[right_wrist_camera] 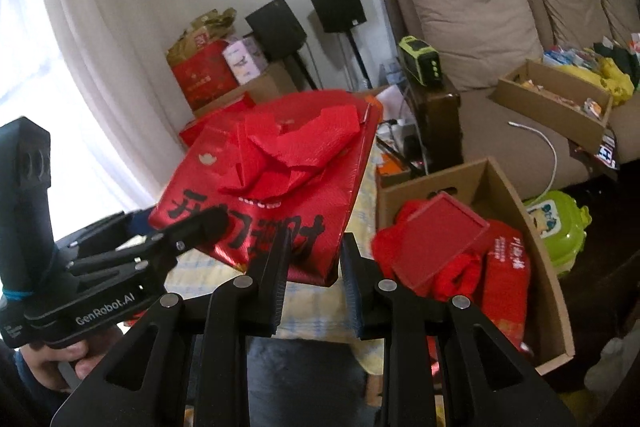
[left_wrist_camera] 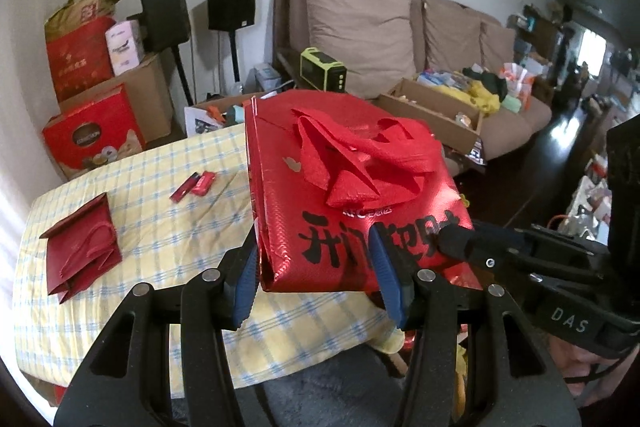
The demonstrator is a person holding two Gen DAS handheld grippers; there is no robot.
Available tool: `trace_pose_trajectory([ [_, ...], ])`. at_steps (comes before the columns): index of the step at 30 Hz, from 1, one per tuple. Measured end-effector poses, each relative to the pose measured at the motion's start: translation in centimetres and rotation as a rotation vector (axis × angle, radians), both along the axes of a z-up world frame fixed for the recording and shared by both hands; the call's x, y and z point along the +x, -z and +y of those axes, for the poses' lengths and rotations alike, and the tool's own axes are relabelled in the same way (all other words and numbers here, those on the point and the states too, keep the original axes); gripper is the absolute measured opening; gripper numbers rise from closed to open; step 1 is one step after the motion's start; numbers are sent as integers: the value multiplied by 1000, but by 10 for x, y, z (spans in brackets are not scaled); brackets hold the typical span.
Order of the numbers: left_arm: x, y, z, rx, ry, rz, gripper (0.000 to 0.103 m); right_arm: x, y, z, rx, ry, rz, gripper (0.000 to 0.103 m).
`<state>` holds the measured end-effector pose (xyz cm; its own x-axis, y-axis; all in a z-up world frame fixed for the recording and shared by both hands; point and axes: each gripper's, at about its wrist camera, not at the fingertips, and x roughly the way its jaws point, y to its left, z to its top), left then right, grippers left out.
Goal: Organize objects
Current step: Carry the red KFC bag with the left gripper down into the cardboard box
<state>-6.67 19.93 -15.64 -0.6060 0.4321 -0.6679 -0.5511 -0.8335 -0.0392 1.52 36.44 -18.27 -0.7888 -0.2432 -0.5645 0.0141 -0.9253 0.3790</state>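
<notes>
A folded, shiny red bag (left_wrist_camera: pixel 352 187) with black characters and crumpled red handles hangs above the table, carried by both grippers. My left gripper (left_wrist_camera: pixel 314 239) is shut on the bag's near edge at its left corner, blue pads (left_wrist_camera: pixel 244 283) on either side. My right gripper (right_wrist_camera: pixel 316 243) is shut on the same near edge of the red bag (right_wrist_camera: pixel 280 187) at its right corner. In the left wrist view the right gripper (left_wrist_camera: pixel 452 243) shows at the bag's right side. The right wrist view catches the left gripper (right_wrist_camera: pixel 208 223), held by a hand.
Under the bag is a table with a yellow checked cloth (left_wrist_camera: pixel 168 227), bearing a flat dark red paper bag (left_wrist_camera: pixel 80 247) and small red packets (left_wrist_camera: pixel 196 185). A cardboard box (right_wrist_camera: pixel 516 195) with red items (right_wrist_camera: pixel 440 239) stands right of the table. Behind is a sofa (left_wrist_camera: pixel 360 27) with another box (left_wrist_camera: pixel 432 111).
</notes>
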Motion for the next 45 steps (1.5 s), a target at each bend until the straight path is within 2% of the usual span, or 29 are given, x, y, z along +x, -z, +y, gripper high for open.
trace_pose_trajectory([
  [23,-18,25,59,2,26,-52,48,-2,19,49,-1,99,-50,25],
  [30,-22,44,79,-29,33,-82,48,-6,33,58,27,134,-96,25],
  [45,-34,97,96,-110,48,-201,48,-15,67,77,-6,170,-173,25],
])
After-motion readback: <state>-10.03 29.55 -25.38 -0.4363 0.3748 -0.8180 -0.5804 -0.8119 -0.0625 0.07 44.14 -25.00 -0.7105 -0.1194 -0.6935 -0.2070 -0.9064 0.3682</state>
